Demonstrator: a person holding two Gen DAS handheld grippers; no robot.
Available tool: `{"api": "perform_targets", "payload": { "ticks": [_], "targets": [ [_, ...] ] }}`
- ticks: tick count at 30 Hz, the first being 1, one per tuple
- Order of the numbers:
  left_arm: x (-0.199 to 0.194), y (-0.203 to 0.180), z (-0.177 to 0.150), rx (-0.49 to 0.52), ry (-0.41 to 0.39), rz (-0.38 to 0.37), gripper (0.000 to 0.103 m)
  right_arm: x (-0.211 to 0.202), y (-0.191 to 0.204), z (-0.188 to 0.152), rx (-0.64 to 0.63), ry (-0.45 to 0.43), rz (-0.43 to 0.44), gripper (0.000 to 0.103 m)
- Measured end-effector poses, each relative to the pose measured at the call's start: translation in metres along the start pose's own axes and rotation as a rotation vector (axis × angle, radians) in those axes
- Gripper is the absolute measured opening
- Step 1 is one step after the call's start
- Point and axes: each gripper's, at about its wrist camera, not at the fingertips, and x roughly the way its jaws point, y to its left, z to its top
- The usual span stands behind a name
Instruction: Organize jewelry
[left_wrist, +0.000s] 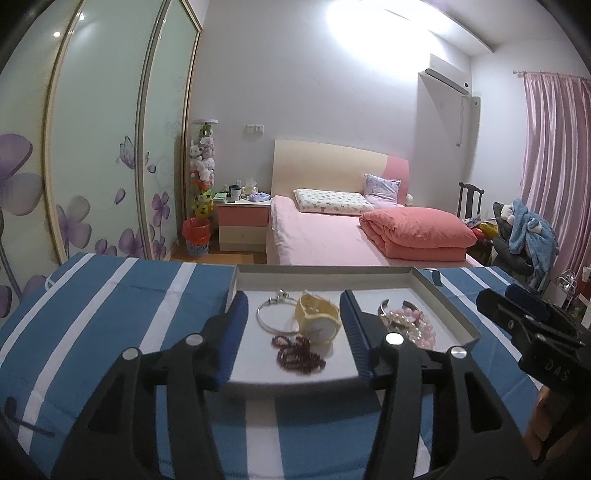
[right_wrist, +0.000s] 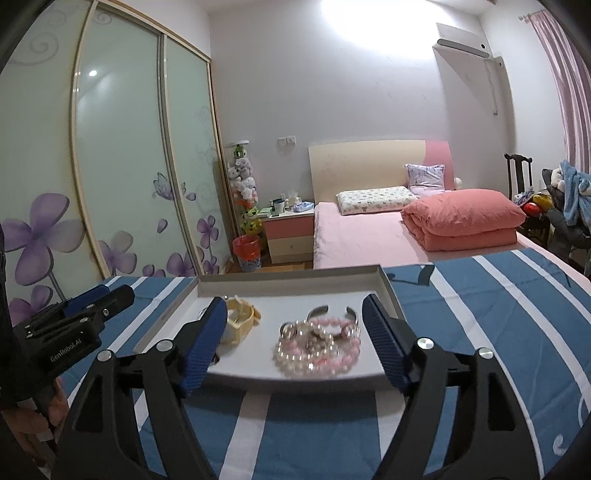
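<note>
As both handheld tools hovered just short of a shallow white tray (left_wrist: 447, 295), neither had taken hold of anything. Nearest the lens, the left gripper (left_wrist: 293, 332) stood with its blue-padded jaws wide apart and empty, framing a yellow watch (left_wrist: 318, 319), a thin silver bangle (left_wrist: 272, 314) and a dark red bead string (left_wrist: 299, 350) lying between them on the tray floor. The right gripper (right_wrist: 295, 336) was likewise spread open with nothing between its pads, and straight ahead of it lay a heap of pink and pearl bracelets (right_wrist: 318, 347) with an open silver cuff (right_wrist: 332, 312) just behind. The tray sat on a blue and white striped cloth (right_wrist: 498, 325), its long side running across both tools' line of approach.

By these views the bead string lay closest to the left tool, the pearl heap closest to the right, so each side appeared to have its own nearest piece directly forward. The tangled bracelets looked likely to lift as a clump.

Beyond the tray stood a pink bed (left_wrist: 314, 236) with a folded coral quilt (left_wrist: 417, 230), a bedside cabinet (left_wrist: 242, 225) and sliding wardrobe doors (right_wrist: 122, 166) painted with purple flowers.
</note>
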Motion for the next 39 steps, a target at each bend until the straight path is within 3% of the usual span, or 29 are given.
{"api": "perform_targets", "payload": {
  "ticks": [15,23,31,39],
  "targets": [
    [-0.046,0.015,-0.031,-0.031,0.031,-0.015,0.068,-0.037,-0.005,-0.027,0.040,0.051,0.001,0.093],
    [-0.069,0.013,-0.045,-0.023,0.012,-0.004,0.082,-0.052,-0.005,-0.041,0.054,0.071,0.002,0.101],
    [-0.091,0.009,-0.055,0.012,-0.019,0.003,0.094,-0.066,-0.001,-0.051,0.049,0.079,-0.019,0.101],
    [-0.099,0.013,-0.060,-0.018,-0.011,-0.014,0.099,-0.081,0.013,-0.057,-0.024,0.061,-0.029,0.101]
  ]
}}
